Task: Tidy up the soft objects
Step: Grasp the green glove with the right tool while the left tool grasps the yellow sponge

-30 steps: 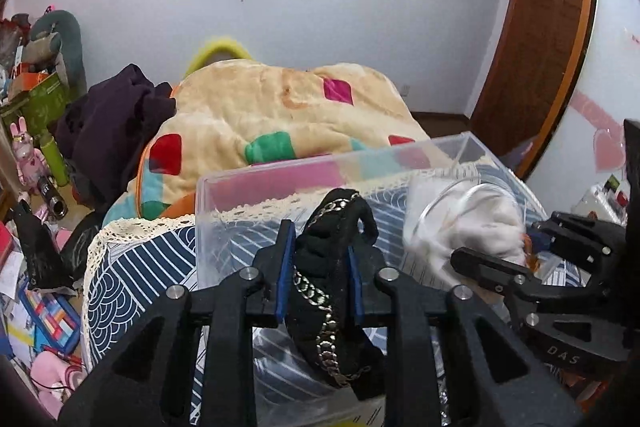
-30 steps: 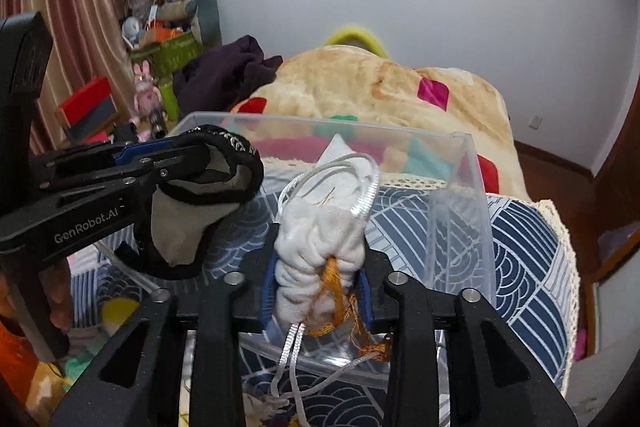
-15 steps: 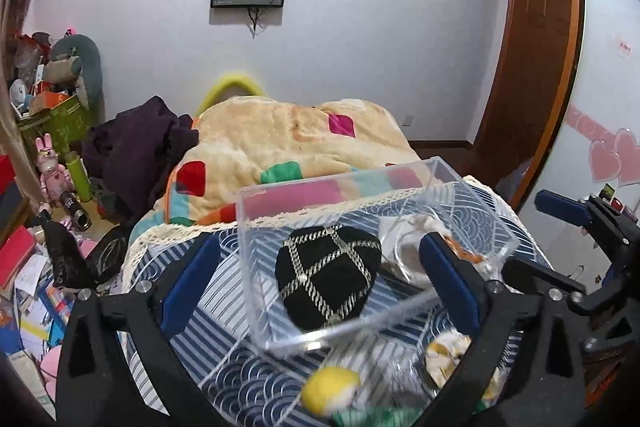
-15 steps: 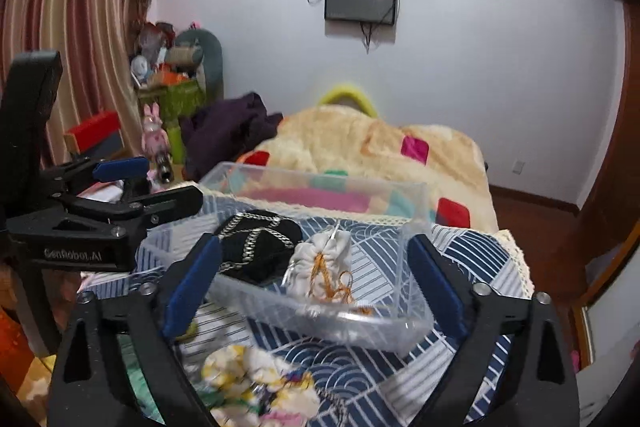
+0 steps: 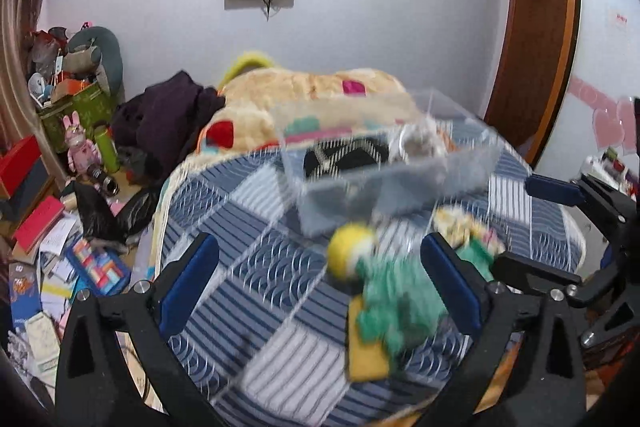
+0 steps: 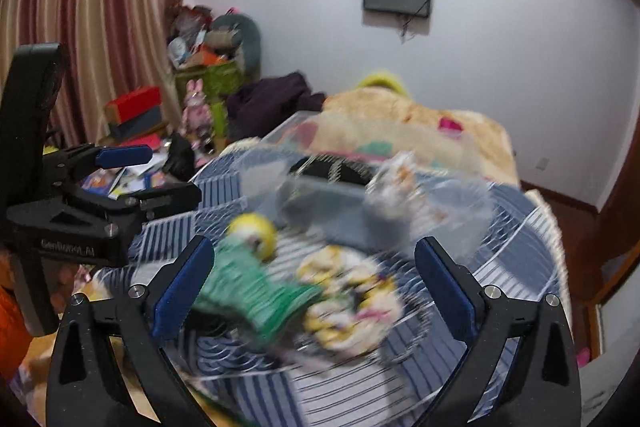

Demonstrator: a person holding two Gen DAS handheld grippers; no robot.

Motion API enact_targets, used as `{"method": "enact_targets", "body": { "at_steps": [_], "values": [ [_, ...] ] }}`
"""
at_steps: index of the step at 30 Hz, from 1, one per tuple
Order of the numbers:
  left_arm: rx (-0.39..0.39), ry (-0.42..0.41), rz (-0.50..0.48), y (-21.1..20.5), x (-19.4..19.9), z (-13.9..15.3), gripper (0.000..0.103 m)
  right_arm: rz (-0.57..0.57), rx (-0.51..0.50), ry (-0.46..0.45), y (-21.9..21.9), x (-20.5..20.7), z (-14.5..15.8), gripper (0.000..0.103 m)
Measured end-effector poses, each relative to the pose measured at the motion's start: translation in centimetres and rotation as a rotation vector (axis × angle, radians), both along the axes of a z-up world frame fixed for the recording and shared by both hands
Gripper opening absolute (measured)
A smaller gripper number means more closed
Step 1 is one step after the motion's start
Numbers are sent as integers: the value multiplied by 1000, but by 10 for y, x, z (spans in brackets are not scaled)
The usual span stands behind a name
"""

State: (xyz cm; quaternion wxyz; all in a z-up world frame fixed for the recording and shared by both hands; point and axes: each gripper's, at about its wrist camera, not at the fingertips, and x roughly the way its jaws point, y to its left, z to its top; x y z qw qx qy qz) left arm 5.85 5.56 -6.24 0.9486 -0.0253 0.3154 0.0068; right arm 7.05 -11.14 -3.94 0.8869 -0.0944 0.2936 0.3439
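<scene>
Green toy (image 5: 394,301) with yellow ball (image 5: 349,254) at its 11 o'clock end, lying on the striped cloth (image 5: 256,287) just short of the clear bin (image 5: 384,171); floral pouch (image 6: 348,301) touching it at 3 o'clock in the right view. Inside the bin already: black pouch (image 5: 340,157) and white pouch (image 5: 420,143) side by side. Both blurred, so exact seams and cords hard to read. Left tongs (image 5: 318,291) spread wide, holding nothing, toy lying toward the right finger; right tongs (image 6: 310,291) likewise spread and empty, framing toy and floral pouch together. Probably reaching for the next pair. Best done by centring each pair of tongs on one item only: left on the green body rather than the ball, right on the bulk of the floral pouch, pinching thick fabric so nothing slips out. Worth lowering until the pads bracket the cloth without snagging it. Bin's near wall at 12 o'clock, close behind the items, so a lift needed before carrying forward over the rim. Two sets of tongs near each other, little slack between them. Cloth edge falling away at 9 o'clock toward floor clutter (image 5: 60,267); blanket (image 5: 320,95) beyond the bin.
</scene>
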Motion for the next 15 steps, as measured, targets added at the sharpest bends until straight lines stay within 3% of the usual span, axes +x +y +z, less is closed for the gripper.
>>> {"method": "enact_targets", "body": {
  "at_steps": [5,8,13,15],
  "values": [
    [-3,53,20,6,-16,-24,102,49,-16,55,19,-11,-21,95],
    [-11,70,43,12,-22,-34,102,57,-42,84,29,-10,-31,81],
    [-75,76,39,22,-25,-43,102,32,-111,115,38,-4,-47,32],
    [-82,73,33,20,-25,-44,102,23,-105,127,37,-1,-51,27]
  ]
}}
